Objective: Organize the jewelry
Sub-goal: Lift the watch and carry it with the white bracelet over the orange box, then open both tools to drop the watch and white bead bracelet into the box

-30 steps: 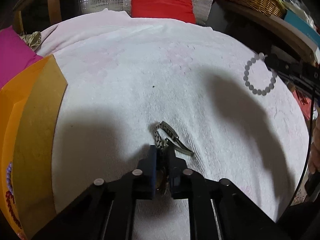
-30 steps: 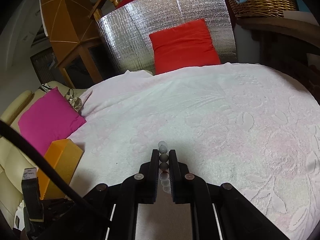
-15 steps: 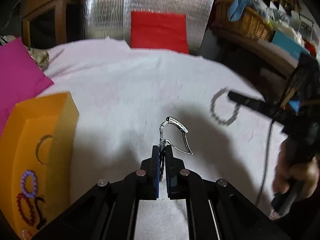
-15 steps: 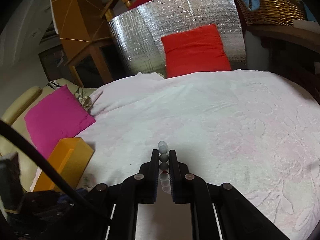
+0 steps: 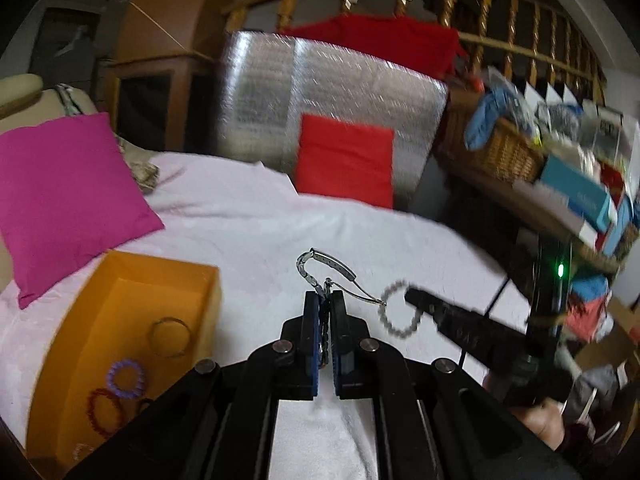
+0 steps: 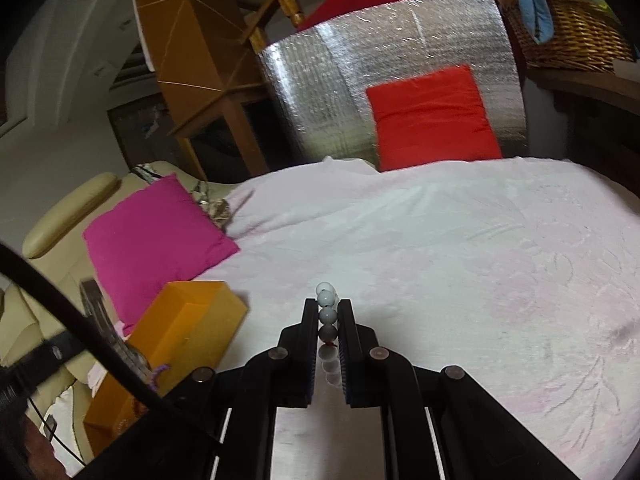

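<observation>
White bedspread [image 5: 248, 220], left tongs [image 5: 325, 300] pinching watch band [image 5: 326, 266]

A magenta cushion [image 5: 64, 196] lies at the left edge of the white bedspread [image 5: 256, 232]. A red cushion [image 5: 346, 160] leans on a silver foil panel [image 5: 328, 92]. A wicker basket [image 6: 576, 32] sits on the wooden shelf at right.

Dim indoor light, heavy fisheye bending with dark corners, motion blur across the left view
</observation>
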Motion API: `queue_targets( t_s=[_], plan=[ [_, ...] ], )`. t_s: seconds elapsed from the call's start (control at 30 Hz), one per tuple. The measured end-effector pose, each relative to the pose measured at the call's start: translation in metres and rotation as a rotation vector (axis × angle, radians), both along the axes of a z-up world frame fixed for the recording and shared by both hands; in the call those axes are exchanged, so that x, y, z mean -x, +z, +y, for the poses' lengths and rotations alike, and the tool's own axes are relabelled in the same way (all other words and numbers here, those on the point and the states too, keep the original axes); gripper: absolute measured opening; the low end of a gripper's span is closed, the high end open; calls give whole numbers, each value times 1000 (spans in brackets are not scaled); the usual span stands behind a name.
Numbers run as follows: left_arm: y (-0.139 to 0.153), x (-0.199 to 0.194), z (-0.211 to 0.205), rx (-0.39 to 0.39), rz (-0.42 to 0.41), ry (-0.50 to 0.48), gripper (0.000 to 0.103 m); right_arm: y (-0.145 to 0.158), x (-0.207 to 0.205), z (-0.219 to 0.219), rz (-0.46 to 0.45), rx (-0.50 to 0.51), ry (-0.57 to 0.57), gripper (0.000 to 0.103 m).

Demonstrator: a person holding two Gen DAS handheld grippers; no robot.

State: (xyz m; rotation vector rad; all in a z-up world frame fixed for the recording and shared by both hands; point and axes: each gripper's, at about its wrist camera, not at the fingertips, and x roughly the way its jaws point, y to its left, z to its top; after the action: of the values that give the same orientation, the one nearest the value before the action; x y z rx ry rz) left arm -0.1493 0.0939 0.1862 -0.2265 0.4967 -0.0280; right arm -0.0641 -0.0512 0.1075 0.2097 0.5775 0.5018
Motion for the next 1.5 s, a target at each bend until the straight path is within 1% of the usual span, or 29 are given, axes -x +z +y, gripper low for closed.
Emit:
queue_targets(
  t_s=[0.1,0.17,0.27,0.33,0.47,0.6,0.73,0.9,0.97,1.07,1.17,1.23,1.27,1.3,1.33,1.37,1.4,1.43,1.47,1.5],
  plan=[
    [16,15,28,-1,-53,74,5,8,12,16,-21,-5,39,11],
    [22,19,45,-12,-70,123,5,14,18,27,-35,-10,64,11],
    [22,27,78,-5,-72,190,5,20,21,42,-20,-55,107,11],
    [18,31,95,7,-59,227,5,21,23,59,-14,-61,141,11],
    [-2,30,131,34,2,285,5,19,19,99,13,-47,217,11],
    [-31,24,155,67,77,306,5,18,7,139,48,-47,287,11],
    [-59,11,164,107,153,317,5,13,-9,178,79,-24,344,11],
    [-81,-3,181,140,218,353,5,-1,-34,235,162,32,412,11],
    [-92,-8,190,166,251,376,5,-8,-42,254,196,50,420,11],
    [-99,-11,199,184,274,407,5,-17,-54,280,230,85,430,11],
    [-105,-14,204,182,306,432,5,-24,-64,304,264,110,433,12],
    [-111,-17,206,180,337,451,5,-28,-71,314,289,101,428,12],
    [-112,-18,207,182,346,460,5,-30,-74,318,300,97,423,15],
    [-113,-18,207,179,347,465,5,-29,-75,319,307,100,411,24],
    [-112,-19,207,168,348,472,6,-30,-76,318,319,98,393,29],
    [-110,-19,204,145,348,479,7,-29,-75,313,320,79,388,30],
    [-108,-19,202,126,347,480,13,-25,-73,307,307,66,390,30],
    [-105,-19,197,103,346,480,28,-22,-69,301,291,64,390,30],
    [-103,-16,194,95,339,479,36,-19,-65,293,274,67,386,30],
    [-100,-15,192,86,324,479,49,-17,-61,283,259,70,378,30]
  ],
)
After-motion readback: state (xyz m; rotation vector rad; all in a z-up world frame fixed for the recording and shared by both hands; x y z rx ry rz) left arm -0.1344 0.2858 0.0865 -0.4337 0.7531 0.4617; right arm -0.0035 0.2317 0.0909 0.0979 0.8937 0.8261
